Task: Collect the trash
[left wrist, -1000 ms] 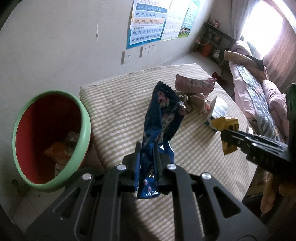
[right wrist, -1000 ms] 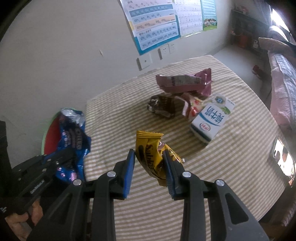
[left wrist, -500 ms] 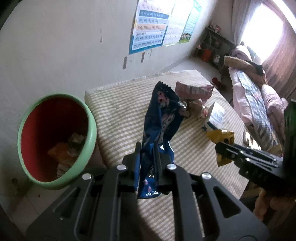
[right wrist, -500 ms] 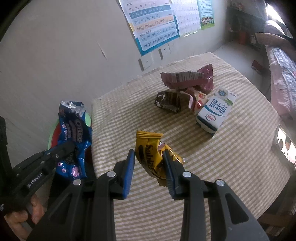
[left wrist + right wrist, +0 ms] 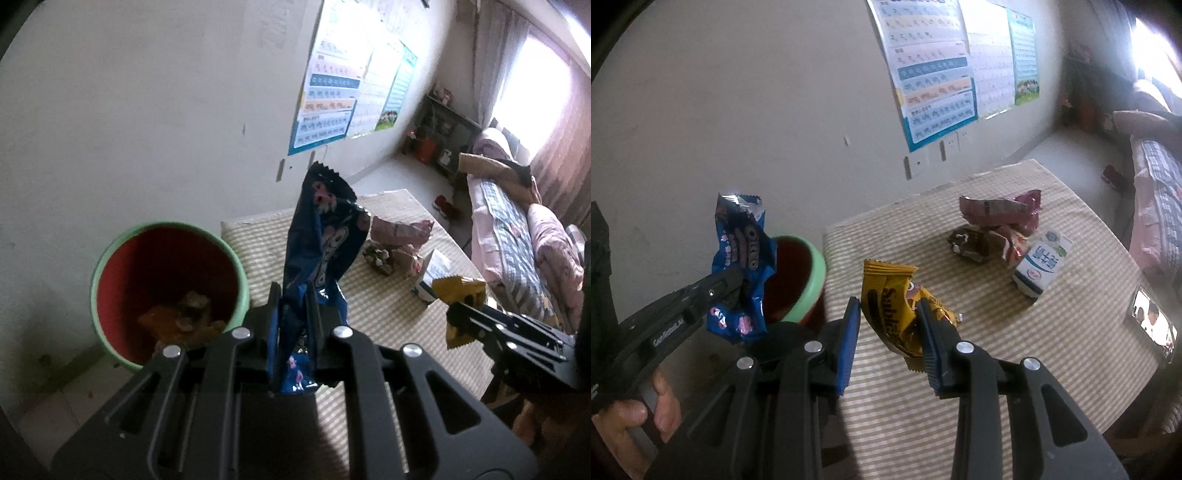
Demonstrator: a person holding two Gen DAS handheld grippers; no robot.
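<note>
Through my left wrist camera, my left gripper (image 5: 291,314) is pinched tight on the blue cookie wrapper (image 5: 319,258), which stands up from the jaws with its long axis running away from me and its crimped top edge highest; it looks crumpled, glossy and empty; the bin (image 5: 168,291), green-rimmed and red inside with some scraps already at the bottom, sits below and to the left of that wrapper, just beside the corner of the table (image 5: 388,314), so I judge the left hand is the nearer one to it and only needs to carry leftward over the rim; out to the right my other gripper holds the yellow wrapper (image 5: 458,295); through my right wrist camera, my right gripper (image 5: 890,328) is closed on that yellow wrapper (image 5: 890,306), creased and torn at the top, held above the striped cloth; the bin (image 5: 801,280) lies to its left, beyond the table edge, with the left gripper (image 5: 735,284) and its blue wrapper (image 5: 742,266) between me and it; a pink bag (image 5: 1001,210), a brown wrapper (image 5: 967,245) and a milk carton (image 5: 1043,262) lie on the table
</note>
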